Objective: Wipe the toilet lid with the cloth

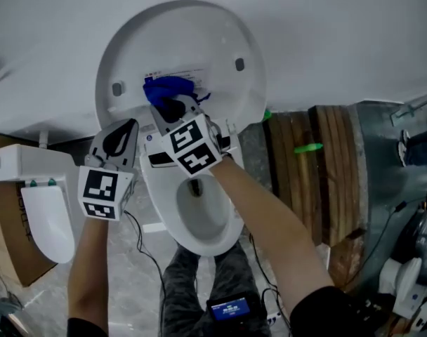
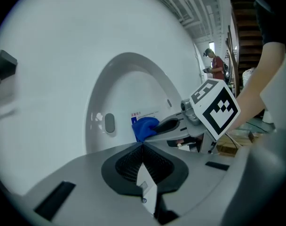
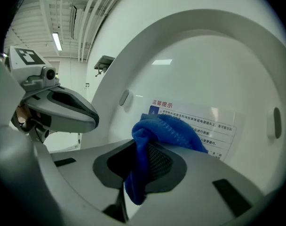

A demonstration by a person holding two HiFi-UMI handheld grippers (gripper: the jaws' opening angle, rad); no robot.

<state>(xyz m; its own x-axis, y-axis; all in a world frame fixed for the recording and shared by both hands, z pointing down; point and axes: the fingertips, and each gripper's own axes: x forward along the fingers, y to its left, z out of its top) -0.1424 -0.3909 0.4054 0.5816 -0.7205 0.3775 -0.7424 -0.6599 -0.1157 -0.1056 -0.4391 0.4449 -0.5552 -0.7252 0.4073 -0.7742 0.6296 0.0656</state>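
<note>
The white toilet lid (image 1: 199, 34) stands raised, its inner face toward me. My right gripper (image 1: 173, 107) is shut on a bunched blue cloth (image 1: 168, 90) and holds it against the lid's lower middle, over a printed label (image 3: 199, 124). The right gripper view shows the cloth (image 3: 166, 131) pinched in the jaws (image 3: 145, 142), one fold hanging down between them. My left gripper (image 1: 121, 135) hovers just left of the right one, below the lid's edge, shut with nothing in it (image 2: 142, 144). Its view shows the cloth (image 2: 144, 127) straight ahead.
The open toilet bowl (image 1: 206, 220) lies below both grippers. A second white fixture (image 1: 45, 209) stands at the left and stacked wooden planks (image 1: 326, 167) at the right. Two grey bumpers (image 1: 239, 64) sit on the lid. A person (image 2: 217, 67) stands far off.
</note>
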